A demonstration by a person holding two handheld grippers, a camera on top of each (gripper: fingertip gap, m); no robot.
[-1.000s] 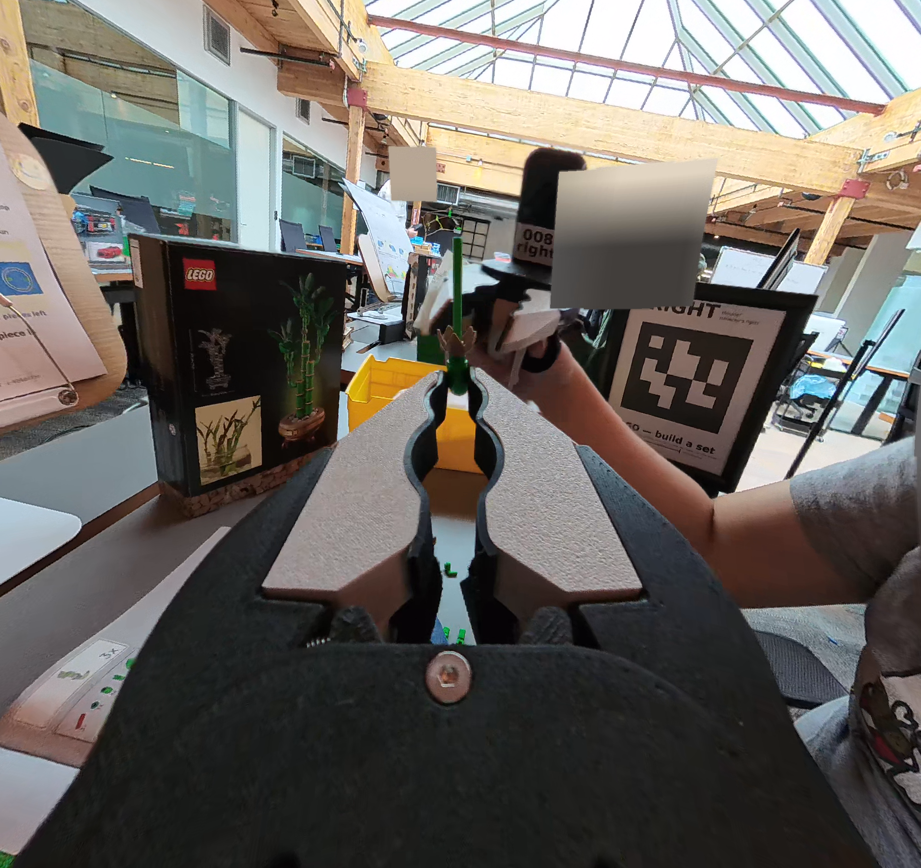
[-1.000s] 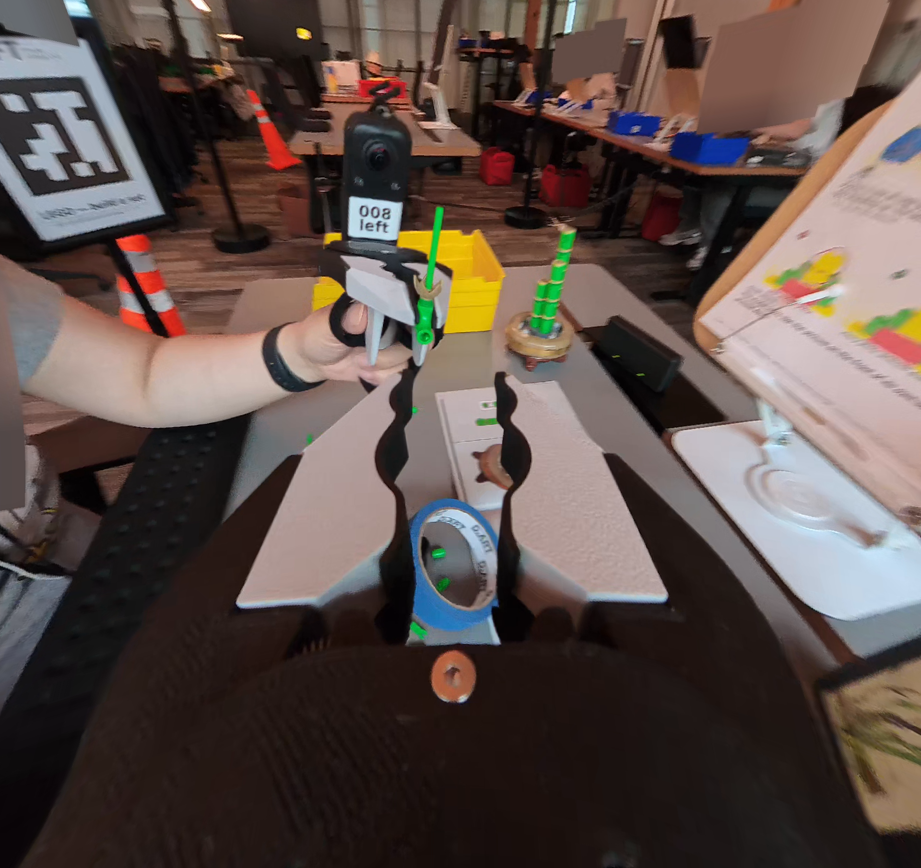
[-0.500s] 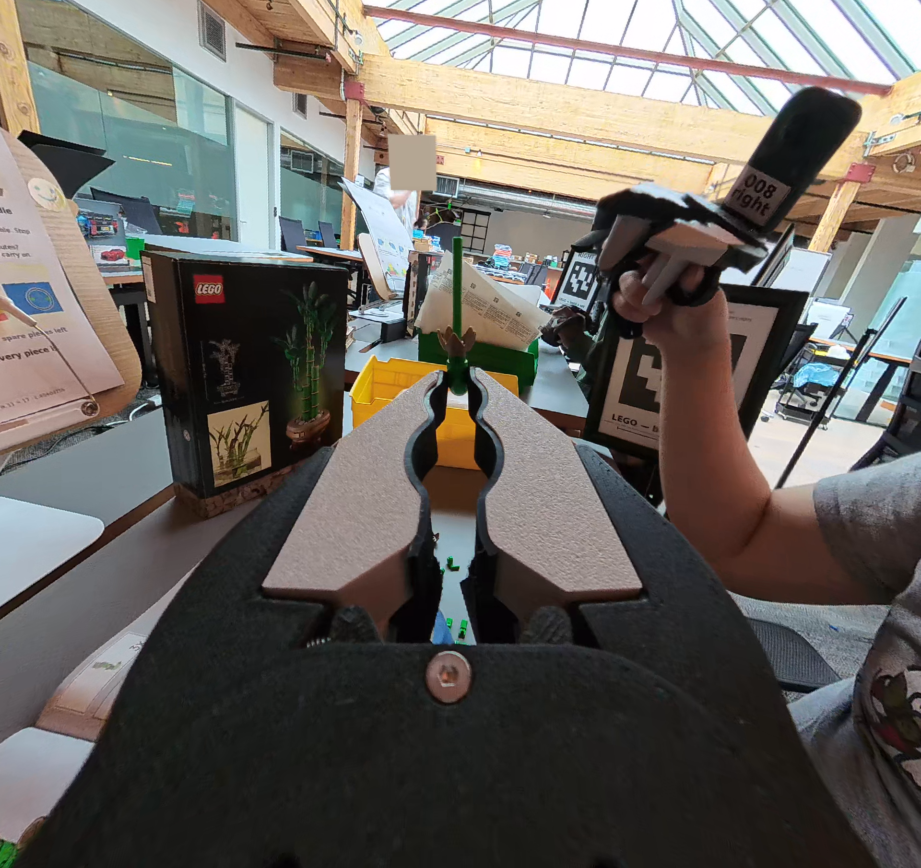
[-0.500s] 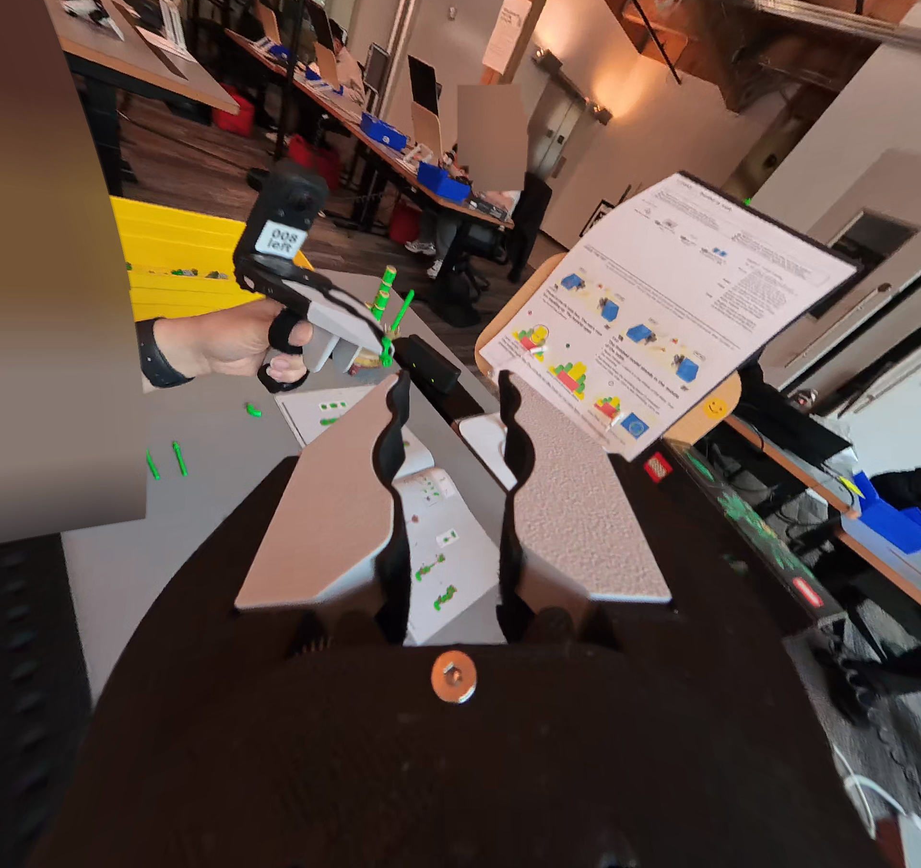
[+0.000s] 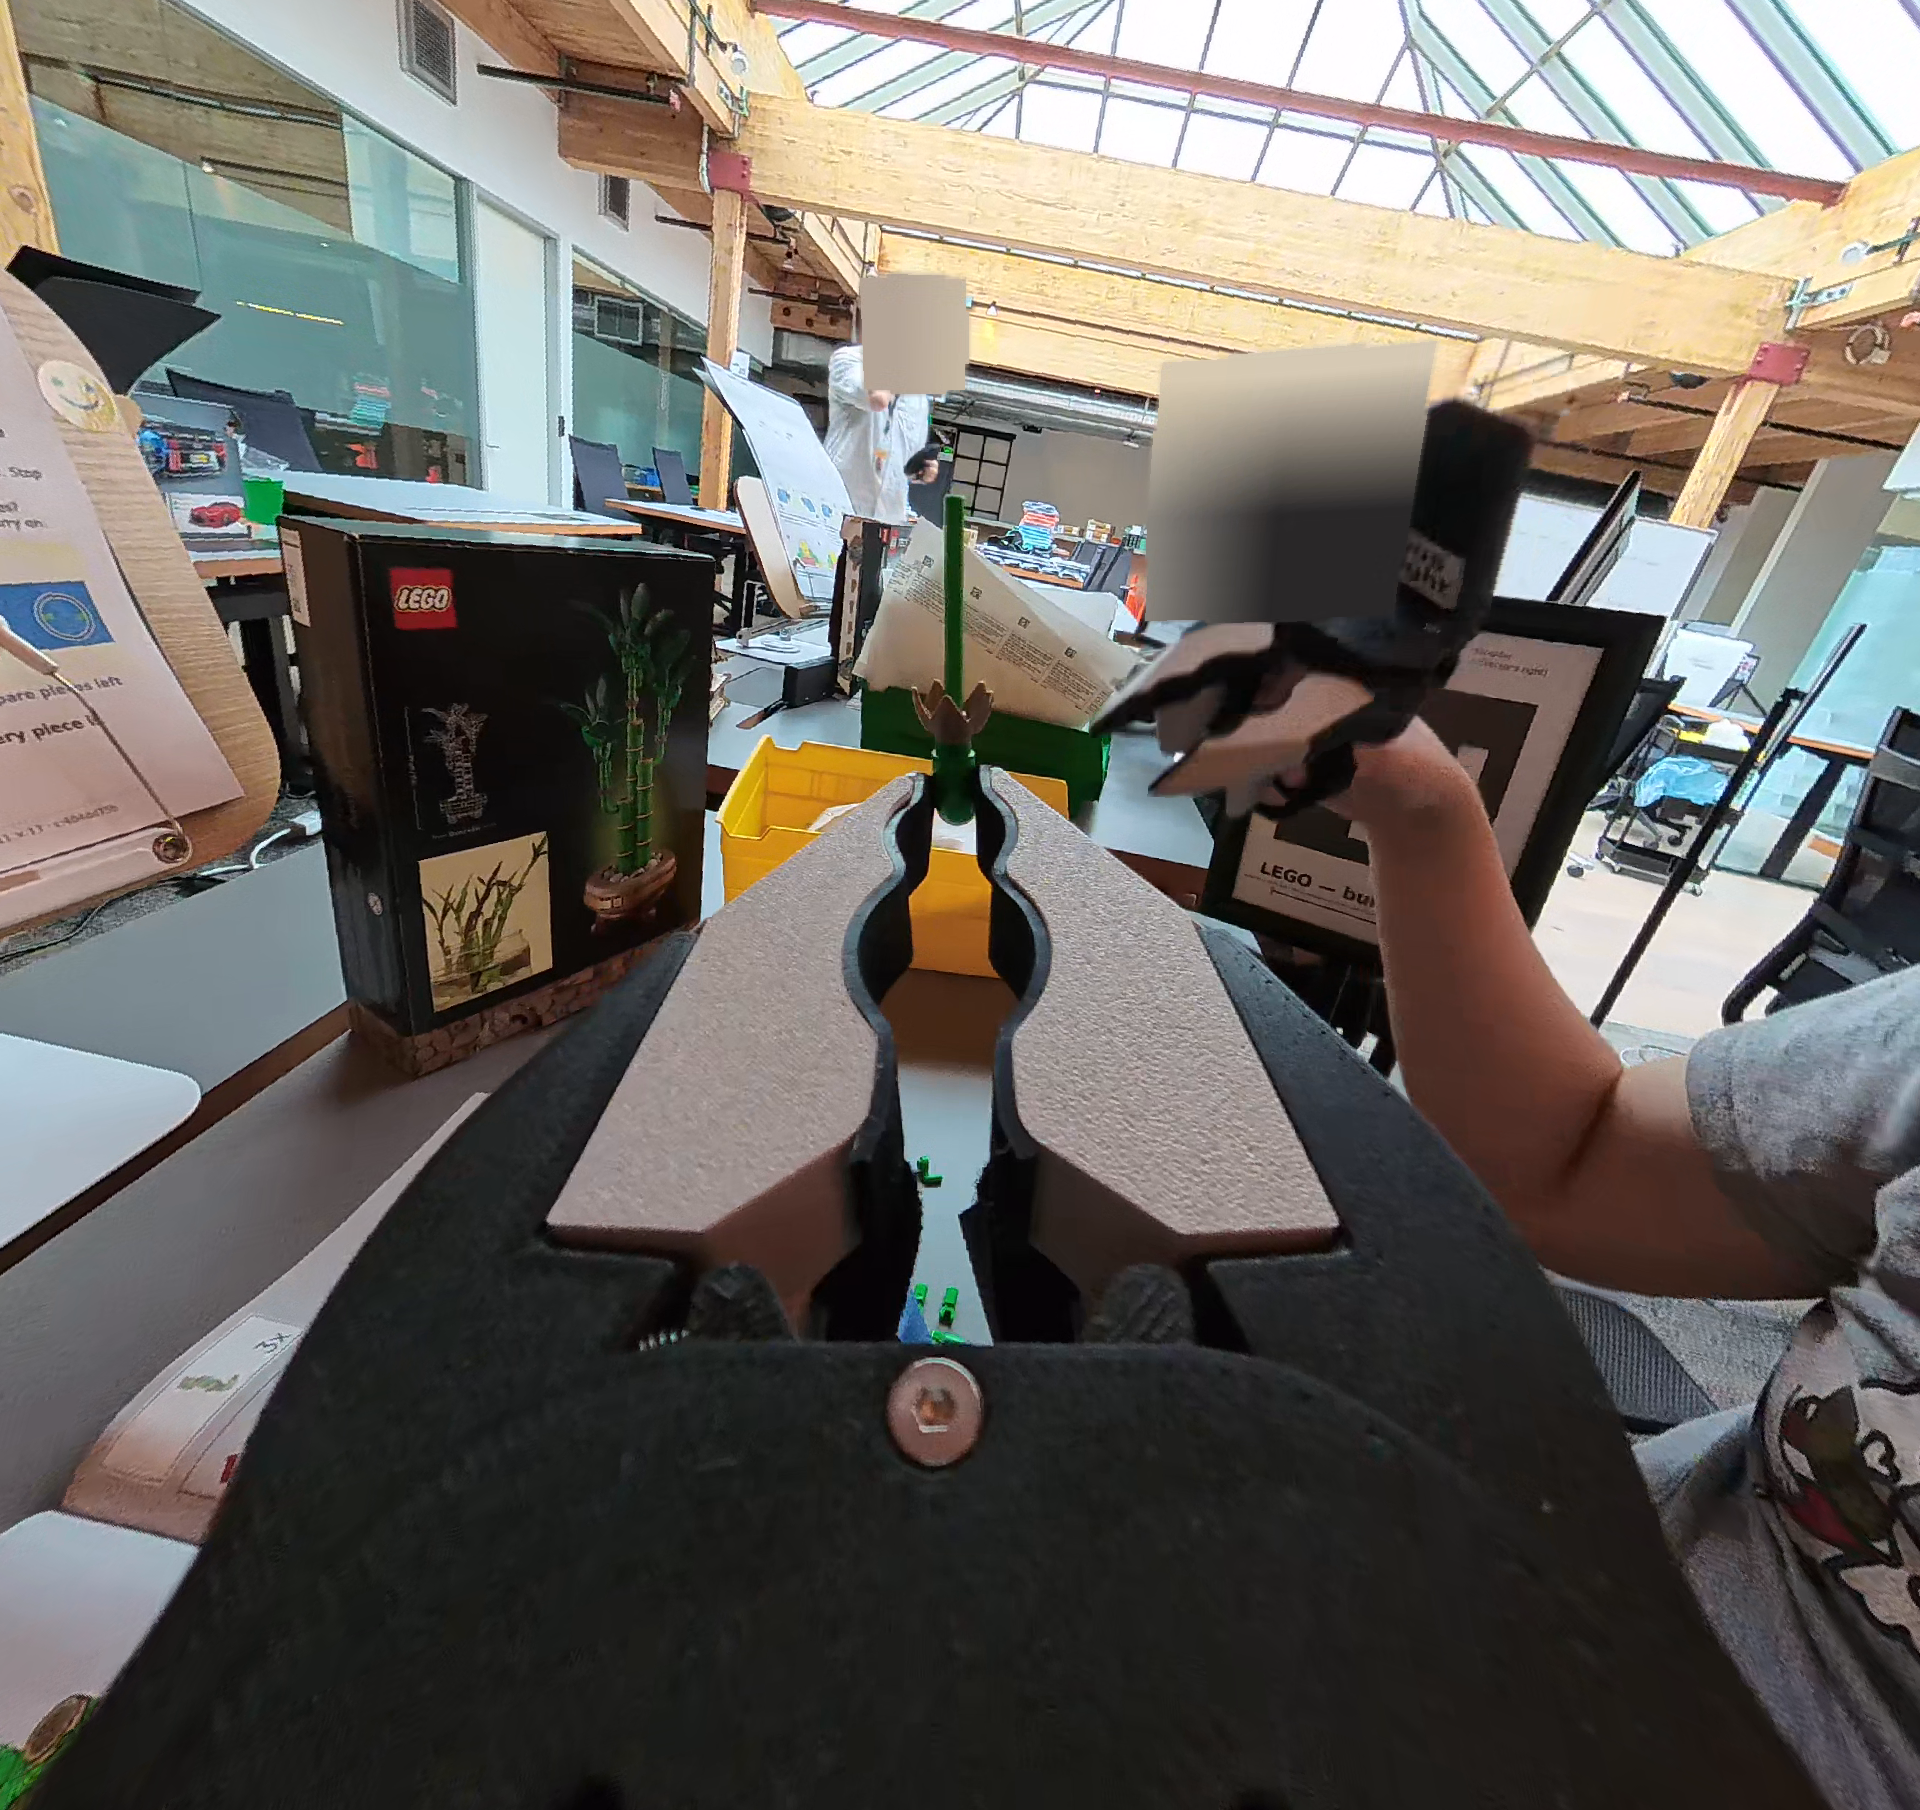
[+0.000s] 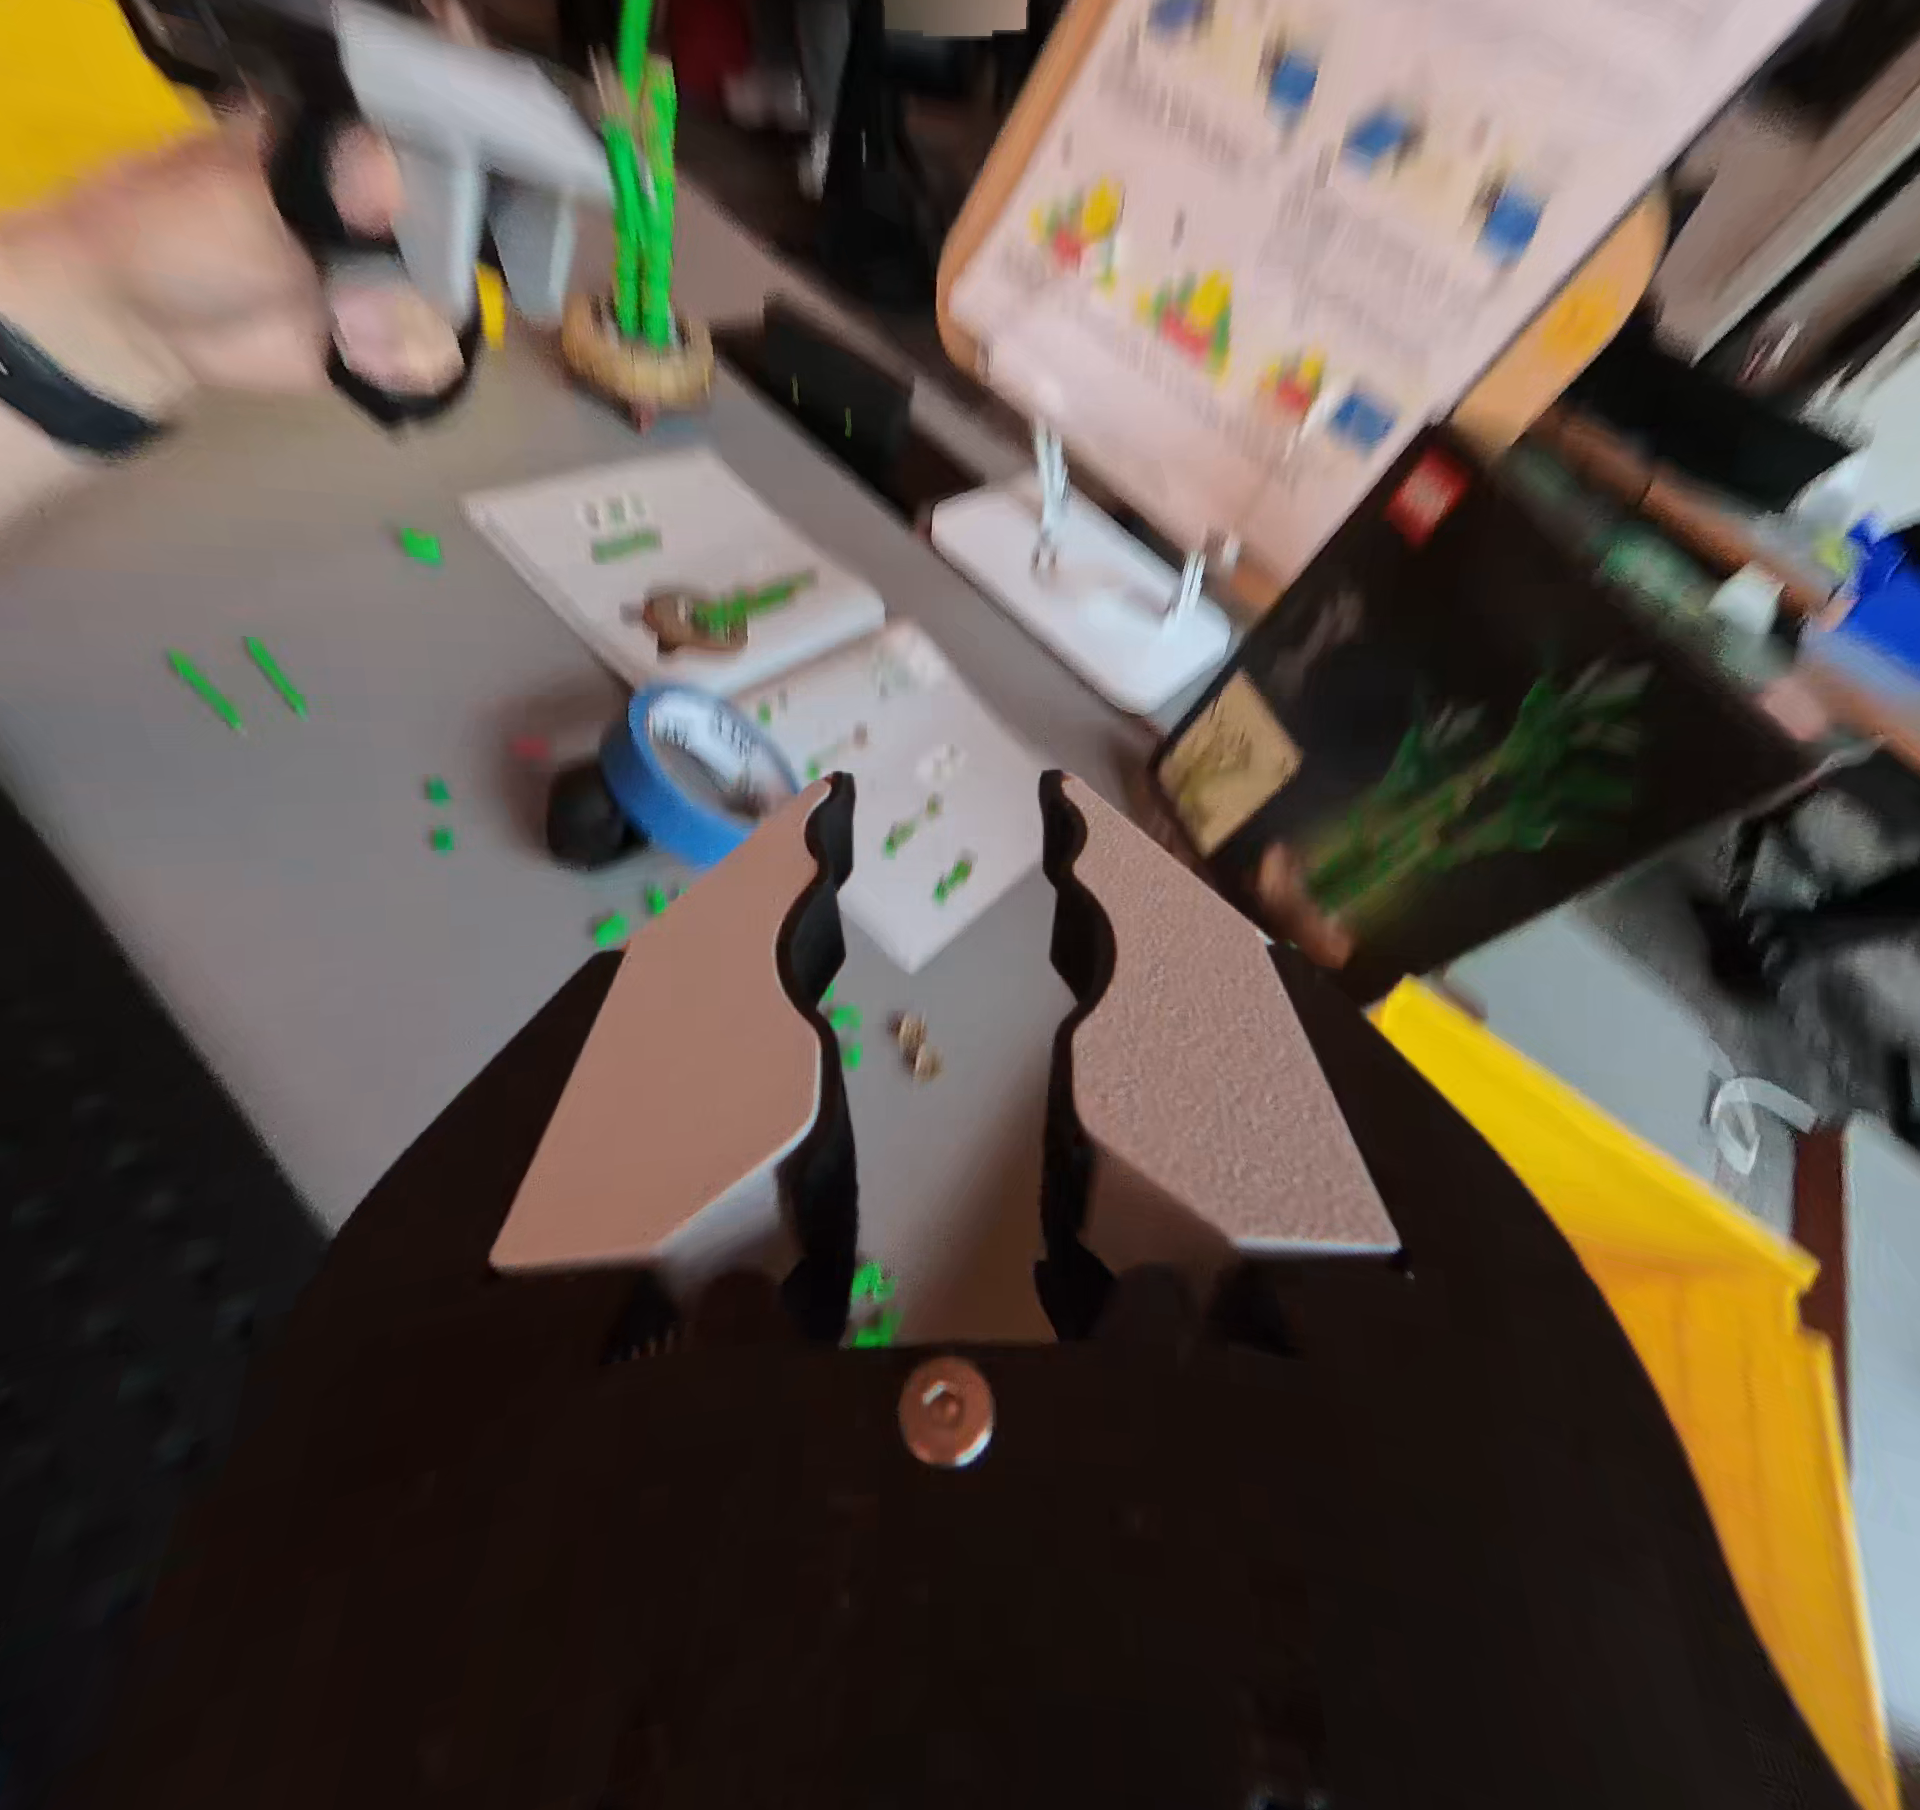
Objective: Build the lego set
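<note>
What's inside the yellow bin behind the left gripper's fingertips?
Past the left gripper and its green stem, the yellow bin shows only a bare inner wall and a pale patch; the fingers cover the rest.

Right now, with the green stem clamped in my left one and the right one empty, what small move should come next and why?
Probably lower the right hand-held gripper toward the small tan pieces on the table and pick one. Its jaws stand open and empty above them, while the left hand-held gripper holds the green stem upright with one tan collar on it.
</note>
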